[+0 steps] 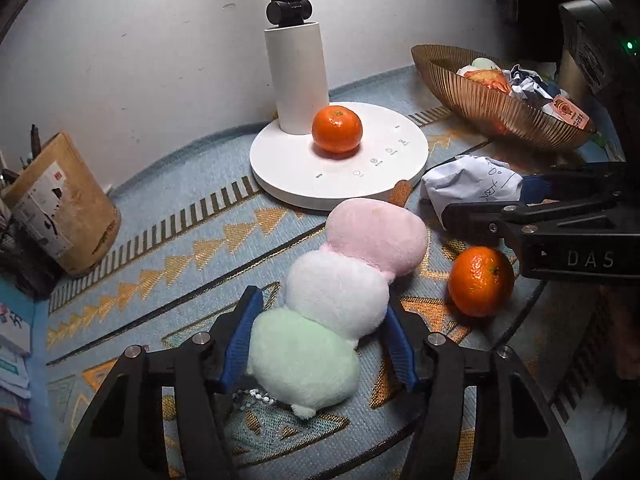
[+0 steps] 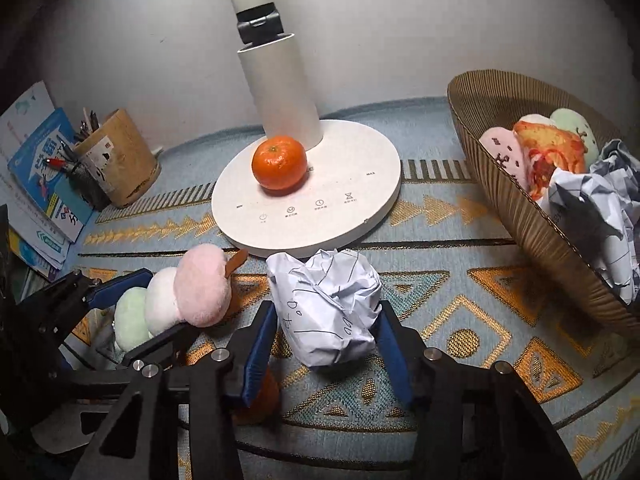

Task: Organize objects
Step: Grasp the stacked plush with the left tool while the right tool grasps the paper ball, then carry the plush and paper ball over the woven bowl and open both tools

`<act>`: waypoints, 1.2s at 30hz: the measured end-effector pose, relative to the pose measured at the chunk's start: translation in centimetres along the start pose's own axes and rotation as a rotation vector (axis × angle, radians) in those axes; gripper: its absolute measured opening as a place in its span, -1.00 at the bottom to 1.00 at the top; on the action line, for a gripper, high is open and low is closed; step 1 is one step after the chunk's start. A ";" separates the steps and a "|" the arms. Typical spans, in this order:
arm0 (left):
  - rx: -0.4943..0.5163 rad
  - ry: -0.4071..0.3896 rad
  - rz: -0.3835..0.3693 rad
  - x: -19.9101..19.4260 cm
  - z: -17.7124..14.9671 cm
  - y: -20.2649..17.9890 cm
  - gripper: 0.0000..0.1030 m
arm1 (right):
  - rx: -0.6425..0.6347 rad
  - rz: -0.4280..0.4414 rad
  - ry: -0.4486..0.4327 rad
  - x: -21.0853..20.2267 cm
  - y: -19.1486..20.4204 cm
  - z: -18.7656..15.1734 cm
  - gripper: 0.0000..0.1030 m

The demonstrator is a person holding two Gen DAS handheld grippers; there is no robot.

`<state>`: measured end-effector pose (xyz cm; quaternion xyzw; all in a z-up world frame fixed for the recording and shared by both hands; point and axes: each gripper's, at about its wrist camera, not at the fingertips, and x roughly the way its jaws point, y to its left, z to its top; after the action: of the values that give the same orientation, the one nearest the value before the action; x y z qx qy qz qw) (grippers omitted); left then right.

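A plush dango toy [image 1: 340, 296] with pink, white and green balls lies on the patterned cloth. My left gripper [image 1: 322, 324] is open around its green and white end, pads beside it. A crumpled paper ball [image 2: 328, 308] lies in front of the lamp base; my right gripper [image 2: 326, 332] is open around it. The paper ball also shows in the left wrist view [image 1: 468, 184]. One tangerine [image 1: 337, 129] sits on the lamp base [image 1: 384, 176]. Another tangerine [image 1: 480, 280] lies on the cloth right of the toy. The toy also shows in the right wrist view [image 2: 180, 296].
A ribbed golden bowl [image 2: 520, 216] at the right holds plush toys and crumpled paper. A white desk lamp post [image 2: 280, 92] stands at the middle back. A wooden pen holder [image 2: 120, 156] and books [image 2: 36, 176] stand at the left. The wall is close behind.
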<state>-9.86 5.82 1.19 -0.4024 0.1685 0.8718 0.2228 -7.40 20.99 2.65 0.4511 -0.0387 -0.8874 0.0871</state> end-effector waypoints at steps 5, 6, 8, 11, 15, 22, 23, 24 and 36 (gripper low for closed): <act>-0.055 0.003 -0.013 -1.1 -0.4 0.2 0.09 | -0.026 -0.013 -0.045 -2.3 0.7 -0.4 -0.09; -0.071 0.000 -0.013 -1.6 -0.5 0.2 0.09 | -0.033 -0.019 -0.058 -3.1 0.8 -0.5 -0.09; -0.094 -0.013 -0.012 -2.4 -0.6 0.0 0.09 | -0.048 -0.027 -0.085 -4.8 1.1 -1.0 -0.09; -0.138 -0.030 -0.018 -4.2 -1.1 -0.5 0.09 | -0.067 -0.038 -0.115 -7.3 1.4 -2.3 -0.09; -0.225 -0.047 -0.039 -6.7 -2.1 -0.8 0.09 | -0.085 -0.054 -0.128 -10.1 0.9 -5.3 -0.08; -0.309 -0.051 -0.078 -8.7 -4.9 -3.3 0.09 | -0.009 -0.088 -0.059 -11.0 -3.2 -10.3 -0.08; -0.310 -0.046 -0.077 -8.7 -5.2 -3.9 0.09 | 0.012 -0.080 -0.051 -11.1 -3.8 -10.7 -0.08; -0.311 -0.038 -0.075 -8.5 -5.5 -4.5 0.09 | 0.029 -0.076 -0.047 -11.2 -4.3 -11.1 -0.08; -0.306 -0.003 -0.115 -7.8 -6.2 -8.1 0.09 | 0.096 -0.074 -0.035 -11.7 -7.0 -12.6 -0.08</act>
<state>2.79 7.78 2.52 -0.4394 0.0103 0.8737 0.2086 8.68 30.19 3.50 0.4401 -0.0661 -0.8949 0.0318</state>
